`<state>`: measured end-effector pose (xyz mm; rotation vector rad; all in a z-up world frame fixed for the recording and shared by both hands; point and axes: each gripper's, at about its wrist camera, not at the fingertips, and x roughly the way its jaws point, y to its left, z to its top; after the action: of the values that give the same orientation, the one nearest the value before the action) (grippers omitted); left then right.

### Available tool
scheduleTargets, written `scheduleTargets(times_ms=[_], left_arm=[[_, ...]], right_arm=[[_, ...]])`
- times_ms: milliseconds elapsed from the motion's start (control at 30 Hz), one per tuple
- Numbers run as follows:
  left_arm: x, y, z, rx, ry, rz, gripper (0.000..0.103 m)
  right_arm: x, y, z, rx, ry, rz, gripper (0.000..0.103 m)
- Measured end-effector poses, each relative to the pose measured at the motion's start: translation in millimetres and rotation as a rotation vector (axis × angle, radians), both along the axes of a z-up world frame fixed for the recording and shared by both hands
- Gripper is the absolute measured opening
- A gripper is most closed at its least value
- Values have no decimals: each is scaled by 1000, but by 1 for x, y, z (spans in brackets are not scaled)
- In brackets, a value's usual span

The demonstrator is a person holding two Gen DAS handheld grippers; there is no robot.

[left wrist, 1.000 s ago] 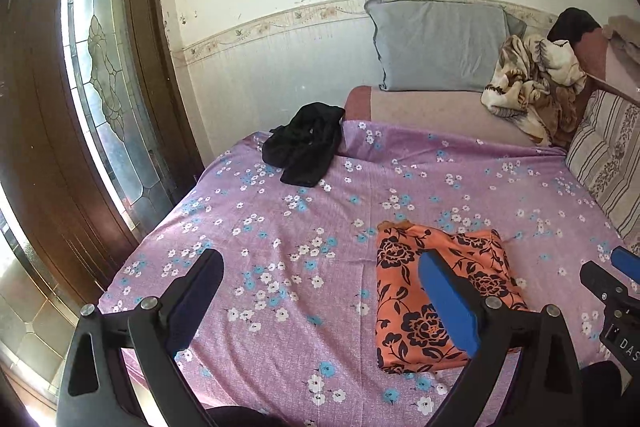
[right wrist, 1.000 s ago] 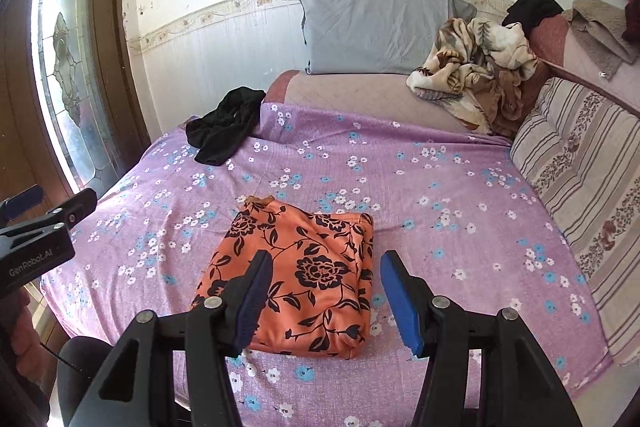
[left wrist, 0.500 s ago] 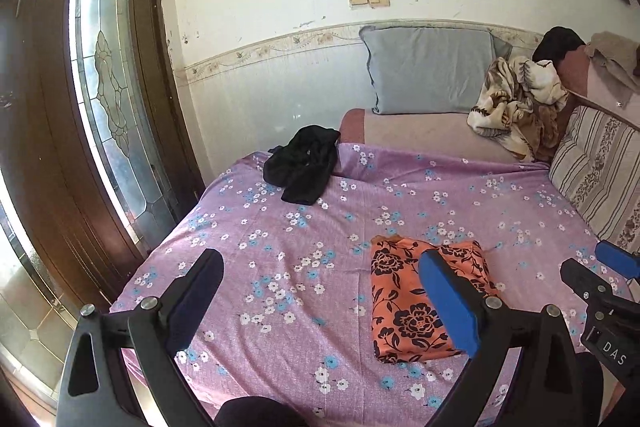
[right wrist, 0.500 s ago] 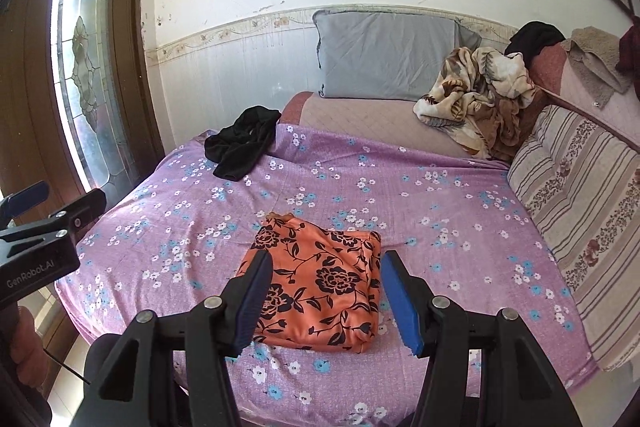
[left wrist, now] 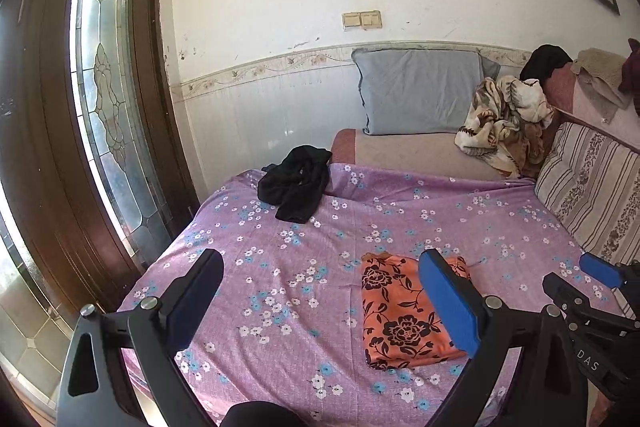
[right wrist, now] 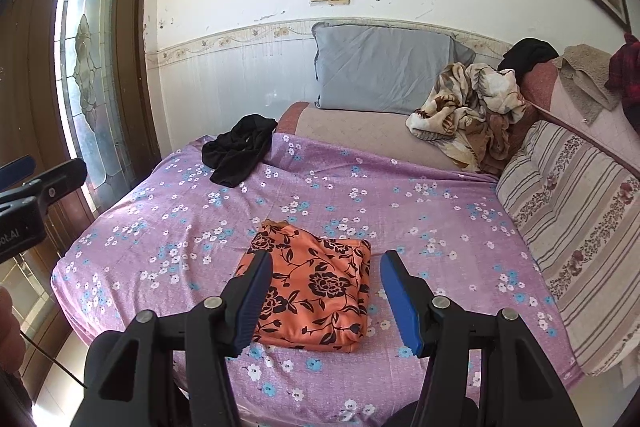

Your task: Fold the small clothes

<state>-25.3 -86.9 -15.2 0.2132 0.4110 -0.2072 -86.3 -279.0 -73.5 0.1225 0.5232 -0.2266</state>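
Purple floral bedsheet carries the folded orange floral garment near its front edge, both the left gripper and right gripper released and empty above it; next, likely reach far-left for the crumpled black garment, pinching one clean edge.

Left wrist view: "DAS" in white on the right gripper's black body. Right wrist view: "ot.AI", cut off at the frame edge, on the left gripper's body.
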Motion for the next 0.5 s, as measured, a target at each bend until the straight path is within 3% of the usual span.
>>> scheduleTargets(times_ms=[500], left_arm=[[5,-1,5,-22,5,-17,98]], right_arm=[[14,8,-1,-18,6,9,60]])
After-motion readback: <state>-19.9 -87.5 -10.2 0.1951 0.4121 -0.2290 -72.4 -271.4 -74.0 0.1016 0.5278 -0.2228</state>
